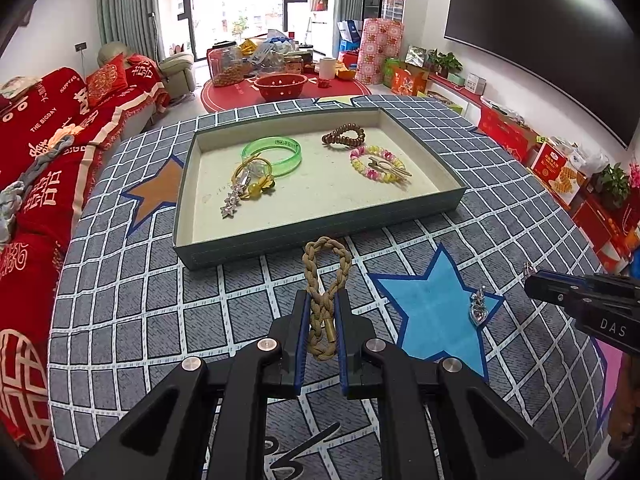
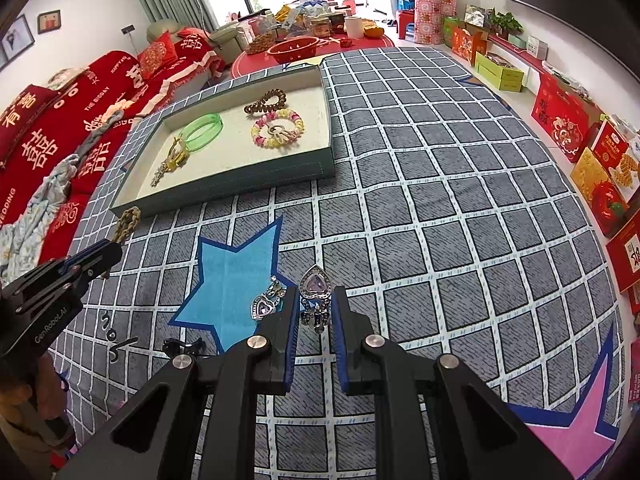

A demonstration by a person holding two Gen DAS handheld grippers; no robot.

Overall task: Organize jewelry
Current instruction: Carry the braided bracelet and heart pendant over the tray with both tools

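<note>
My left gripper (image 1: 322,312) is shut on a tan braided rope bracelet (image 1: 326,276), held just in front of the green-walled tray (image 1: 320,222). The tray holds a green bangle (image 1: 276,152), a gold hair tie with star clip (image 1: 248,184), a brown coil tie (image 1: 345,136) and a pink-yellow bead bracelet (image 1: 378,164). My right gripper (image 2: 316,308) is shut on a purple heart earring (image 2: 316,286). A second heart earring (image 2: 265,305) lies on the blue star (image 2: 232,276); it also shows in the left wrist view (image 1: 479,308).
The table wears a grey checked cloth (image 2: 440,200) with star patches. A small dark clip (image 2: 182,346) lies near my right gripper. A red sofa (image 1: 36,160) stands to the left, gift boxes (image 2: 568,120) to the right, a red round table (image 1: 288,88) behind.
</note>
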